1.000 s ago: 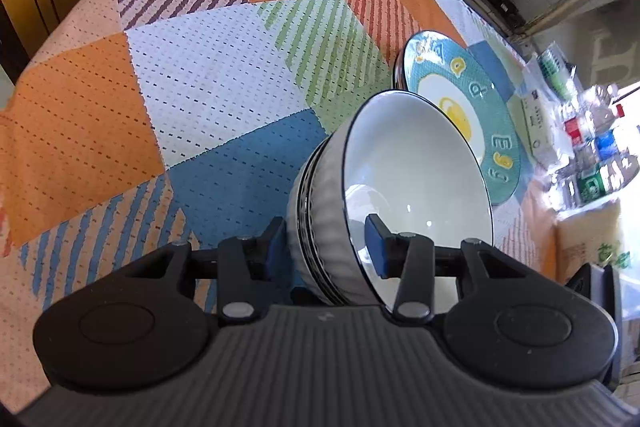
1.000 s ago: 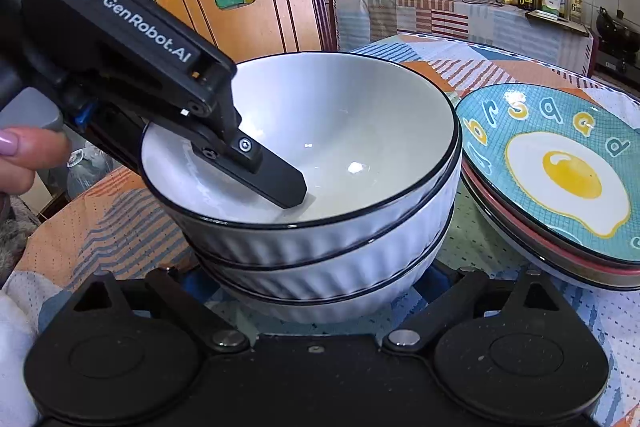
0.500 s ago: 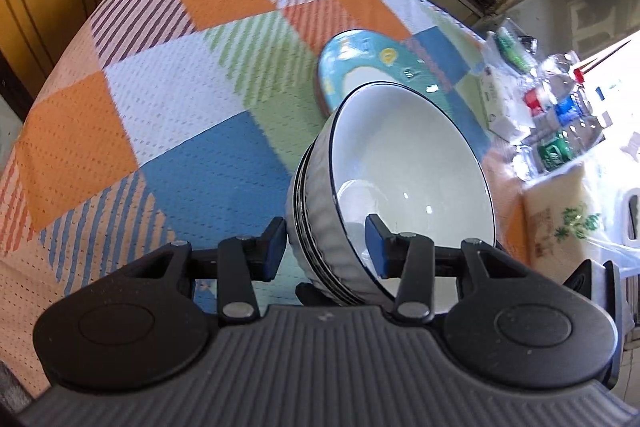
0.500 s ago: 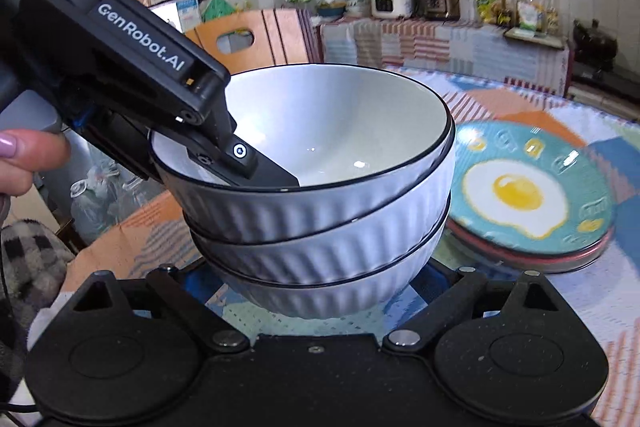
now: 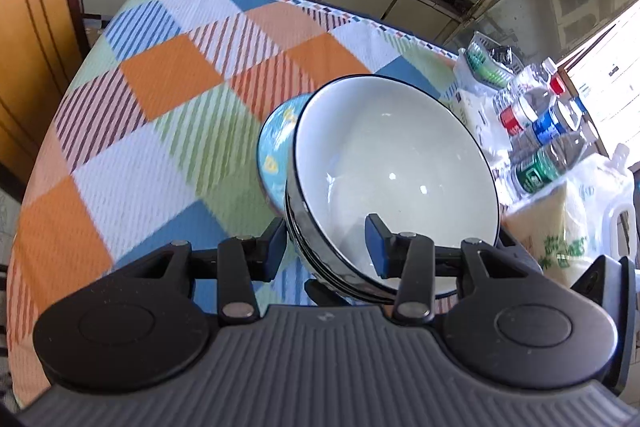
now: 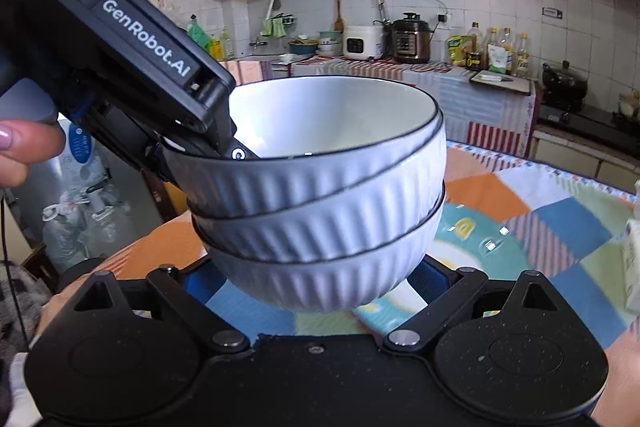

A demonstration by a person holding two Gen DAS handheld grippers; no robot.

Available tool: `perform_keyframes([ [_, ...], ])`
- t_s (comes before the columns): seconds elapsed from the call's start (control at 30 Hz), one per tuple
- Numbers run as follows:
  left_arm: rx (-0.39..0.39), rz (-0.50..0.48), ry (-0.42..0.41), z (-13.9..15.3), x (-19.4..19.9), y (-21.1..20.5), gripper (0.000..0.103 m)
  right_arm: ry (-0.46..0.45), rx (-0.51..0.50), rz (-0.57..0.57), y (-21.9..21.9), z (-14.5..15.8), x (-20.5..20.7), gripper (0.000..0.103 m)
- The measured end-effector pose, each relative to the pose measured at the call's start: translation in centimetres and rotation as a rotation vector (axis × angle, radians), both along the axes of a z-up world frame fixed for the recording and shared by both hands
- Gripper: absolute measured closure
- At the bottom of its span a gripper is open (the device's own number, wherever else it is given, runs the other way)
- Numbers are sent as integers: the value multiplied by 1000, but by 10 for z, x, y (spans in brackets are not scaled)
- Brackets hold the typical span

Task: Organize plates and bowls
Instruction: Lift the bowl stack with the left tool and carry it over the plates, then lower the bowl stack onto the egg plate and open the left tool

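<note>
Three stacked white ribbed bowls with dark rims (image 5: pixel 392 167) (image 6: pixel 320 195) hang in the air above the table. My left gripper (image 5: pixel 326 243) is shut on the stack's rim, one finger inside and one outside; it also shows in the right wrist view (image 6: pixel 224 143). My right gripper (image 6: pixel 308 279) stands wide around the bottom bowl, its blue pads on either side; whether they touch is unclear. The blue fried-egg plate stack (image 5: pixel 276 147) (image 6: pixel 472 247) lies on the table below and behind the bowls.
The patchwork tablecloth (image 5: pixel 160 115) covers the round table. Water bottles (image 5: pixel 540 131), a bag (image 5: pixel 560 235) and a basket stand at the table's right side. A wooden chair (image 5: pixel 28 47) is at the left. A kitchen counter with appliances (image 6: pixel 400 43) runs behind.
The bowl stack has been lifted off the table and carried over toward the egg plates, held by my left gripper with the right gripper under it.
</note>
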State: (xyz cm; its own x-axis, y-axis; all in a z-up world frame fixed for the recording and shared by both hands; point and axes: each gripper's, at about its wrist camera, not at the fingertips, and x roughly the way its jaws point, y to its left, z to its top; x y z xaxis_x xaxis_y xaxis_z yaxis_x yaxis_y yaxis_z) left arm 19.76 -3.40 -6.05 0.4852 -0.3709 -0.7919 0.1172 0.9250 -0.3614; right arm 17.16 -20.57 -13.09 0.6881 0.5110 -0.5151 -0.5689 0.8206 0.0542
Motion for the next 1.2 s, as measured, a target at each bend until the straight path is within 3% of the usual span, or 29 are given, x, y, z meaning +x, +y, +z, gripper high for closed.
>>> perform_keyframes([
  [0.33,18,-27,-22,-33,58,-33,62,9,-23,-49,-20,-23,54,5],
  [0.57,80,-44,-21,-58,81,-51,62,59,-19,-79,-25,-49,81,5],
  [0.9,83,-31,24,-87,93,-51,62,106,-60,-89,-22,-72,88,5],
  [0.97,98,-38,13,-87,93,-54,62,93,-75,-94,-21,-74,87,5],
  [1.07,148,-78,-17,-83,91,-64,62,148,-29,-125,-25,-74,93,5],
  [1.2,145,-66,-13,-86,90,-66,62,117,-58,-157,-19,-79,87,5],
])
